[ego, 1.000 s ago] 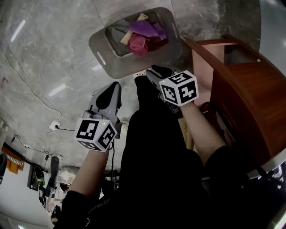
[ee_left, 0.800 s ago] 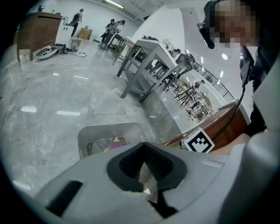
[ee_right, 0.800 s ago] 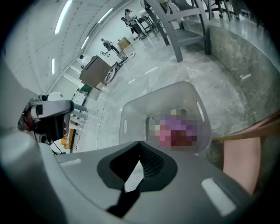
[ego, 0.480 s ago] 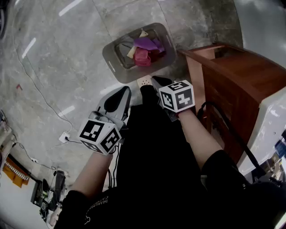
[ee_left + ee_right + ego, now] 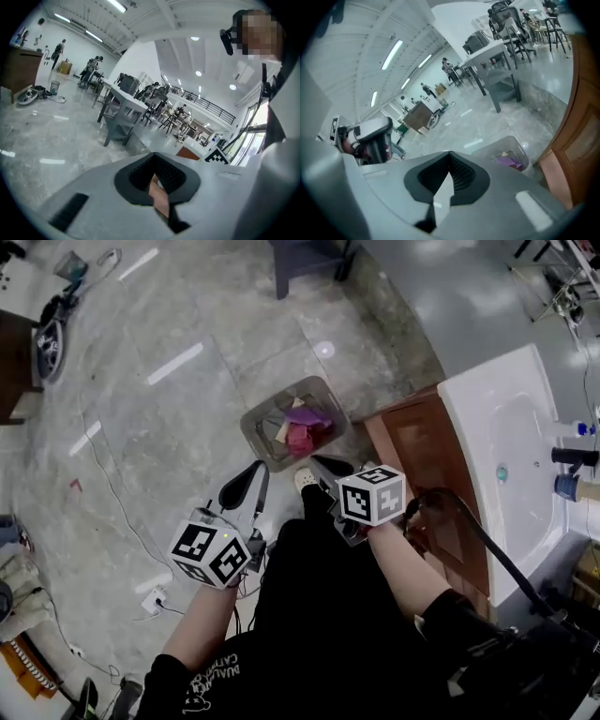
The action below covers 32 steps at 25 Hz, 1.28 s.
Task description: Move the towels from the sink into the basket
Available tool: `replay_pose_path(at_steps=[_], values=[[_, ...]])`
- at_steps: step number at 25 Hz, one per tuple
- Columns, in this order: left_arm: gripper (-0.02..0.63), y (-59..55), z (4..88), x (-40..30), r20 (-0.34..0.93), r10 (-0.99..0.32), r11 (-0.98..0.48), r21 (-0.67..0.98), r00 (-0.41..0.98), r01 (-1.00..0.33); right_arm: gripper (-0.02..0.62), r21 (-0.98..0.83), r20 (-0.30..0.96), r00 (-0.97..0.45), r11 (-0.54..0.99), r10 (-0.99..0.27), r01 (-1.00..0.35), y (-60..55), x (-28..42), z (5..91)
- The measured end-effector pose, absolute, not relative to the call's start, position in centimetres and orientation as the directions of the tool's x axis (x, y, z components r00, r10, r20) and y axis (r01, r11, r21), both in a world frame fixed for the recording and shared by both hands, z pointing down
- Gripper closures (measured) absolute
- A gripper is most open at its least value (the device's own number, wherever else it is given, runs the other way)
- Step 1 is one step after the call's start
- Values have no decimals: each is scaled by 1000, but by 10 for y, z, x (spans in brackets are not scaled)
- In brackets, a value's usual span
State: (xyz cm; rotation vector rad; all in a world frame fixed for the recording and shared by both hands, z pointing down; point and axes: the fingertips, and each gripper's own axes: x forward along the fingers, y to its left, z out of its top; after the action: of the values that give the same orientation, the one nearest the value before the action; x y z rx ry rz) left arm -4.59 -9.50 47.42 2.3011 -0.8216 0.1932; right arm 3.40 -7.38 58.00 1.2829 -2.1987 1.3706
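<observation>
The grey basket [image 5: 262,418] stands on the floor beside the wooden cabinet [image 5: 422,474], with a purple towel [image 5: 307,415] and a red towel [image 5: 300,439] among those inside it. My left gripper [image 5: 251,468] and right gripper [image 5: 319,461] hang side by side above the floor, short of the basket, both shut and empty. In the left gripper view the left gripper [image 5: 154,180] holds nothing. The right gripper view shows the right gripper [image 5: 449,176] with its jaws together and the basket [image 5: 487,149] beyond. No towel shows in the white sink [image 5: 487,418].
A dark tap [image 5: 574,457] and bottles sit at the sink's right edge. A cable [image 5: 112,502] and a socket strip [image 5: 155,599] lie on the stone floor to the left. A dark table leg frame [image 5: 309,259] stands at the far end.
Both grippers have risen away from the basket, which now looks smaller and farther off. The white sink has come into view at the right.
</observation>
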Motion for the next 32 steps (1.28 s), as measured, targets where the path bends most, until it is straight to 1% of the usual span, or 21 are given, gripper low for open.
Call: replay_pose_path(at_steps=[3, 6, 8, 10, 13, 15, 18, 19, 20, 23, 25, 27, 32], values=[[604, -85, 417, -65, 259, -539, -604, 544, 801, -582, 591, -629, 460, -617, 256, -639, -734, -77, 15, 503], [604, -63, 360, -79, 164, -534, -645, 555, 830, -525, 591, -610, 323, -585, 309, -744, -730, -72, 7, 429], [604, -50, 318, -86, 85, -531, -700, 516, 843, -493, 591, -586, 247, -572, 350, -782, -731, -67, 4, 382], [603, -43, 276, -91, 4, -533, -749, 462, 846, -474, 591, -567, 157, -593, 420, -790, -709, -63, -1, 330], [603, -18, 222, -95, -105, -491, -798, 451, 865, -399, 592, -541, 30, -632, 520, -774, -662, -38, -14, 256], [603, 3, 191, -97, -166, -453, -826, 446, 876, -343, 591, -463, -19, -647, 580, -762, -670, -15, -25, 215], [603, 26, 153, -98, -204, -415, -866, 388, 887, -316, 591, -344, -96, -656, 644, -748, -683, 15, -41, 161], [603, 32, 142, -99, -209, -410, -876, 361, 888, -320, 591, -312, -98, -644, 638, -759, -704, 21, -44, 149], [603, 37, 133, -101, -210, -414, -882, 334, 886, -333, 591, -280, -74, -624, 617, -778, -735, 26, -47, 142], [603, 46, 114, -110, -196, -450, -882, 254, 871, -398, 591, -197, 93, -544, 520, -834, -831, 33, -50, 141], [603, 50, 107, -112, -183, -460, -881, 217, 869, -420, 591, -164, 170, -508, 484, -844, -859, 38, -47, 142], [603, 54, 102, -115, -176, -465, -880, 196, 868, -432, 591, -147, 186, -487, 466, -853, -873, 41, -43, 139], [603, 63, 92, -125, -207, -454, -886, 203, 866, -416, 591, -144, 150, -459, 440, -876, -886, 50, -37, 130]])
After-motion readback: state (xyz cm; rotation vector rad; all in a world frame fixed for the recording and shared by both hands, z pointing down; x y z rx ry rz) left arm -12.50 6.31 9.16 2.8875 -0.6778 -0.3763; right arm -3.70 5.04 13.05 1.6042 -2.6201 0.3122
